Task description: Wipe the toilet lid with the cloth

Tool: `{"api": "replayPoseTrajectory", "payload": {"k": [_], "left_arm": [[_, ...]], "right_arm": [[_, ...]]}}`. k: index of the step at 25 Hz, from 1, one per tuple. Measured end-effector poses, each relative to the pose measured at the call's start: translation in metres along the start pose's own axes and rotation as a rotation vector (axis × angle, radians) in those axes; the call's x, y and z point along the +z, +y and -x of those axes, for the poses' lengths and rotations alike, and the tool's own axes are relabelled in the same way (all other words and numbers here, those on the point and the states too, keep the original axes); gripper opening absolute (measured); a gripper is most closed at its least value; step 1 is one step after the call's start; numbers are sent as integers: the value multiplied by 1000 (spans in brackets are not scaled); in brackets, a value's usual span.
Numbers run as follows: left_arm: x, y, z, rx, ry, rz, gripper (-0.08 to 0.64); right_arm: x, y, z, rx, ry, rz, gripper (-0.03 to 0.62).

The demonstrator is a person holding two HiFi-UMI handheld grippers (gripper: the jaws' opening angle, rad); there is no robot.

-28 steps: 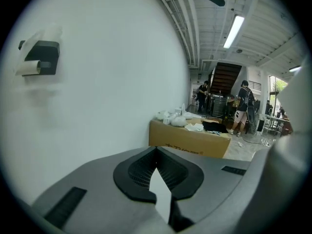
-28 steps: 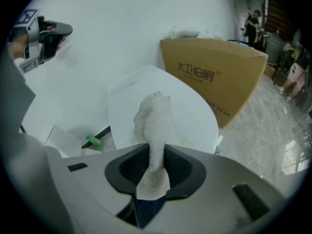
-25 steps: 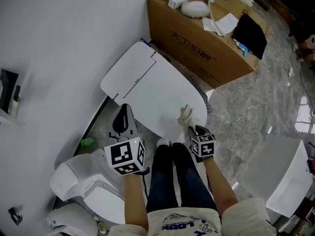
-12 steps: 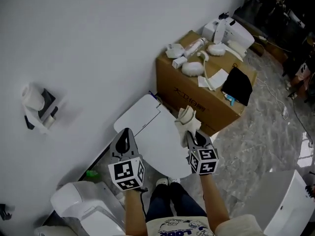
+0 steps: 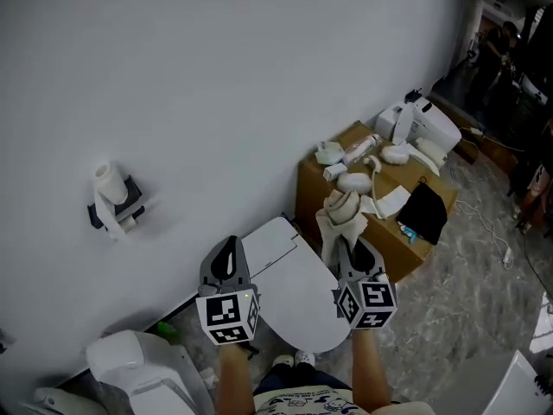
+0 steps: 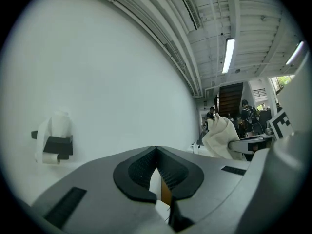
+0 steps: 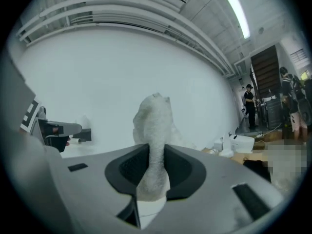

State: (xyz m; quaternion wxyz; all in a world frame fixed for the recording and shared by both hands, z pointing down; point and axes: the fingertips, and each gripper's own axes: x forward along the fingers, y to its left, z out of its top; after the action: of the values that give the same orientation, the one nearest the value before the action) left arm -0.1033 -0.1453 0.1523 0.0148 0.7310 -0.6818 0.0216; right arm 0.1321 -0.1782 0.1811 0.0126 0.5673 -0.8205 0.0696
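Bunching cream-white and nubbly from the right gripper's clamped jaws, the cloth is held clear of the toilet lid (not touching it). The left gripper's jaws meet, empty. Print on the cardboard box beyond the lid is unreadable.

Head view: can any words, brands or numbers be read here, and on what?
No text is readable.
Shirt: a print at the picture's bottom edge, too blurred to read.
Cardboard box: no legible print.
Marker cubes: black-and-white square patterns only, no letters.
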Motion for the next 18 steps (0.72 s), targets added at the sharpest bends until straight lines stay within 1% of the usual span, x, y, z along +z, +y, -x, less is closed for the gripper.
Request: {"api": "replayPoseTrajectory", "payload": {"k": [3,6,13,18], "left_arm": [[21,4,10,14,-38,-16,3],[32,7,18,29,-59,-21,3],[38,9,28,49,-70,-29,3],[40,5,28,40,-77,-34,2]], "right_arm": [[23,8,4,17,-45,15,81],[34,12,12,18,-69,24,81],[41,16,17,30,-87,21,81],[42,17,16,37,-90,19,81]]}}
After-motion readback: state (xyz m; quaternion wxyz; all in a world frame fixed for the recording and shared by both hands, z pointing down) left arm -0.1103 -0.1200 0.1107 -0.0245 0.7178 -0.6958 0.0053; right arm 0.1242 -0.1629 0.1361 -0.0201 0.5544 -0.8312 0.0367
